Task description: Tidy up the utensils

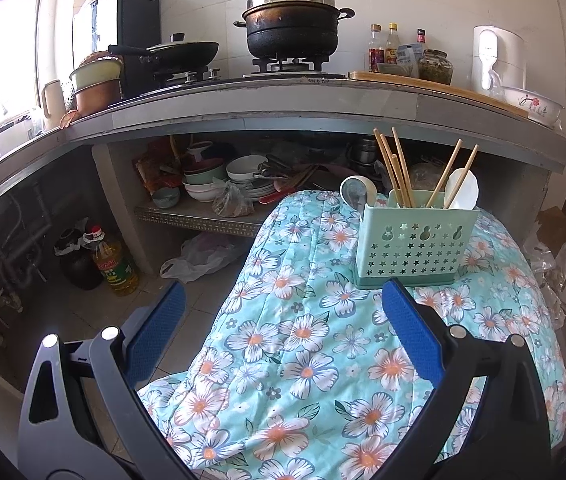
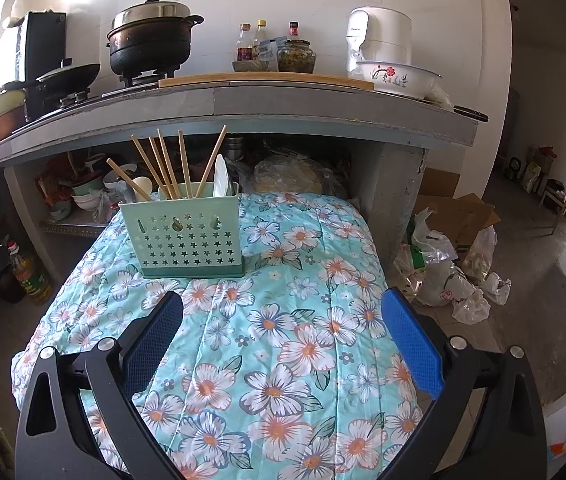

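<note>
A: Grippers?
B: Left gripper (image 1: 283, 300) & right gripper (image 2: 283, 300) both spread wide, nothing pinched, low in frame over the floral quilt (image 2: 283, 360).
A: Utensils?
B: Chopsticks (image 2: 167, 168) stood upright in the green holder (image 2: 187, 236), tips fanned up; white spoon (image 1: 463, 188) too. Holder upright on quilt, mid-frame.
A: Behind?
B: Counter (image 2: 283, 104) w/ pot (image 1: 291, 24). Only right view showed the doorway (image 2: 543, 160).

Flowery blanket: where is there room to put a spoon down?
The flowery blanket is bare between the green utensil holder and both open grippers, left gripper and right gripper, and also right of the holder. The holder itself is crowded with chopsticks and a white spoon.
</note>
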Demonstrator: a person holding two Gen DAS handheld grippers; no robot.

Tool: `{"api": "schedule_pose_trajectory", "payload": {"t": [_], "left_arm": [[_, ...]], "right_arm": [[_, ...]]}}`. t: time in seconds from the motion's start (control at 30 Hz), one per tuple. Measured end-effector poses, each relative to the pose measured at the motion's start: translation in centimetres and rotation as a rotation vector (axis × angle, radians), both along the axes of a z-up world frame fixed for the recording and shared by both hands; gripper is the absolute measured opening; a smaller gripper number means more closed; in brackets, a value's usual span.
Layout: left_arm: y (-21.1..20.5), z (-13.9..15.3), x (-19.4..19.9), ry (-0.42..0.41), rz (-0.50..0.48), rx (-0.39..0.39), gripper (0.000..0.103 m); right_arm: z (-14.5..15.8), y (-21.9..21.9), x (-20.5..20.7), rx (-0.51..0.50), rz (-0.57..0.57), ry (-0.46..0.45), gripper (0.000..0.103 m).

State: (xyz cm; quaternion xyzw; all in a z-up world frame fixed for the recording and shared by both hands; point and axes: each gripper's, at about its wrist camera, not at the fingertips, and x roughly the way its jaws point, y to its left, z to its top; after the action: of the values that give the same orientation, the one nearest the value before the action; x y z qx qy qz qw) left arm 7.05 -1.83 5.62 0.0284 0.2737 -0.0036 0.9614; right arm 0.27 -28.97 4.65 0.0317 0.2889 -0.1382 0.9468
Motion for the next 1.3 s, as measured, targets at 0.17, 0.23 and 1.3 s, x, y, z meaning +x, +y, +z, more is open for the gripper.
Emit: {"api": "schedule_pose_trajectory", "payload": {"t": [0.17,0.23,1.3], "left_arm": [[-0.05,0.25,-0.28,-0.015,-0.006,-0.002,0.095],[-0.11,0.28,-0.28,-0.016,-0.006,-0.003,0.095],[-0.37,0.07,-0.21,-0.005,-0.017,0.001,0.095]], "right_arm": [[0.04,0.13,0.0,-0.003,0.007,-0.002,0.096],[0.06,0.25,0.03,-0.004,0.01,-0.001,0.097],[0.13,0.42,0.14,-0.009,0.017,0.0,0.097]]}}
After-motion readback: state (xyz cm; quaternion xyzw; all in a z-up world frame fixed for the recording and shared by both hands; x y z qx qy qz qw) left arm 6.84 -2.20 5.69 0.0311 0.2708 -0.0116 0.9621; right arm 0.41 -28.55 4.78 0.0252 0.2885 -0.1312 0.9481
